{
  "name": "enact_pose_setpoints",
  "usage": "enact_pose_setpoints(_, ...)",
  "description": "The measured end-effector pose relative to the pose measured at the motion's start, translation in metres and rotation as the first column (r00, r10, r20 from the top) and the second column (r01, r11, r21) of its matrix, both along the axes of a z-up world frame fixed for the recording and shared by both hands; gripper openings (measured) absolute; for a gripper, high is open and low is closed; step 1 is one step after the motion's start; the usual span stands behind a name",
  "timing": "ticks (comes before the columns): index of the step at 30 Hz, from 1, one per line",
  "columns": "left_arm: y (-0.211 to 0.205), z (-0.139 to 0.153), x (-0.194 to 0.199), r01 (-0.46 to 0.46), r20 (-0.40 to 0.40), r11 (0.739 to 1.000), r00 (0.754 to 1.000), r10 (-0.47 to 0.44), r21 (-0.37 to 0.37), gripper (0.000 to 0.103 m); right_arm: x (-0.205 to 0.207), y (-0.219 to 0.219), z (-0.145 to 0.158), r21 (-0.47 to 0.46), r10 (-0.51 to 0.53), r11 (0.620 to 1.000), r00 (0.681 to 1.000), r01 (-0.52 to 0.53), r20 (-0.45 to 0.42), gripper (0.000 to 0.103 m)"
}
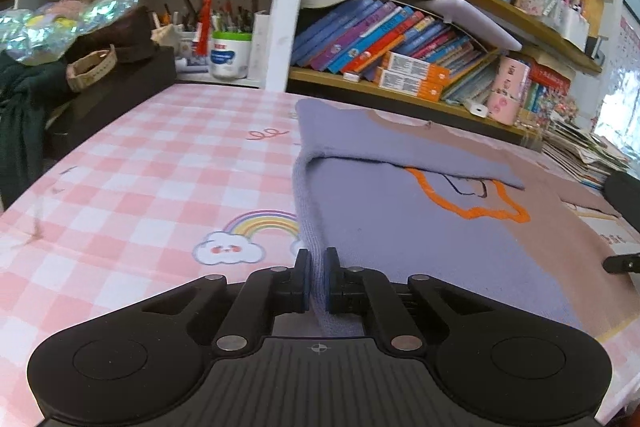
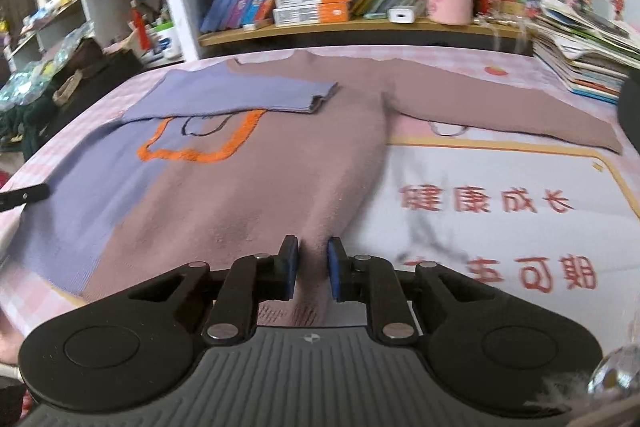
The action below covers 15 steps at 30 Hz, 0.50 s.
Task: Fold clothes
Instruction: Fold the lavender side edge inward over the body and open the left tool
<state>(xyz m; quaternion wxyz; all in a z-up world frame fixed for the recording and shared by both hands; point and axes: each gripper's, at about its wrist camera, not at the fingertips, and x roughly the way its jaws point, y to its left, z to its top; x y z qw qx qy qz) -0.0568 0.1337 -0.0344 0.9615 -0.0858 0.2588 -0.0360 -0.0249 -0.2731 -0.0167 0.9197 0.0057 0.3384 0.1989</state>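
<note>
A sweater, half lilac and half dusty pink with an orange outline on the chest, lies flat on the table (image 1: 420, 227) (image 2: 248, 187). Its lilac sleeve (image 2: 240, 95) is folded across the chest; the pink sleeve (image 2: 500, 107) lies stretched out to the right. My left gripper (image 1: 318, 259) is shut on the sweater's lilac side edge near the hem. My right gripper (image 2: 312, 251) is closed on a pinch of the pink hem near the sweater's right edge. The left gripper's tip shows at the left of the right wrist view (image 2: 24, 197).
The table wears a pink checked cloth (image 1: 140, 167) with a rainbow print and a panel with red characters (image 2: 500, 207). Bookshelves (image 1: 400, 39) run along the back. A stack of magazines (image 2: 580, 47) lies at the right, dark clutter (image 1: 80, 75) at the left.
</note>
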Motion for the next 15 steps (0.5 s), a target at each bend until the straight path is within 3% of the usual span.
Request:
enact_pose_setpoints(6, 0.007, 0.004, -0.007, -0.03, 0.033, 1.0, 0.999, 0.029, 0.004, 0.009, 0.001, 0.013, 0.001, -0.037, 0.016, 0.999, 1.0, -0.015, 0.025, 0.018)
enact_pose_setpoints(10, -0.009, 0.026, -0.026, -0.065, 0.184, 0.992, 0.982, 0.045, 0.104, 0.012, 0.002, 0.001, 0.015, -0.014, -0.028, 0.999, 0.994, 0.03, 0.105, 0.05)
enact_pose_setpoints(11, -0.013, 0.032, -0.029, -0.057, 0.216, 0.991, 0.976, 0.03, 0.118, 0.013, 0.004, -0.004, 0.022, -0.001, -0.045, 0.999, 0.991, 0.046, 0.129, 0.053)
enact_pose_setpoints(12, -0.018, 0.038, -0.033, -0.049, 0.247, 0.99, 0.969, 0.015, 0.131, 0.017, 0.008, -0.011, 0.028, 0.01, -0.072, 0.997, 0.986, 0.072, 0.147, 0.055)
enact_pose_setpoints(14, -0.024, 0.044, -0.034, 0.01, 0.266, 0.994, 0.963, -0.04, 0.113, 0.029, 0.019, -0.027, 0.039, 0.029, -0.139, 0.99, 0.975, 0.136, 0.175, 0.069)
enact_pose_setpoints(15, -0.028, 0.044, -0.033, 0.039, 0.263, 0.993, 0.963, -0.066, 0.107, 0.038, 0.027, -0.037, 0.042, 0.034, -0.178, 0.984, 0.968, 0.175, 0.175, 0.069)
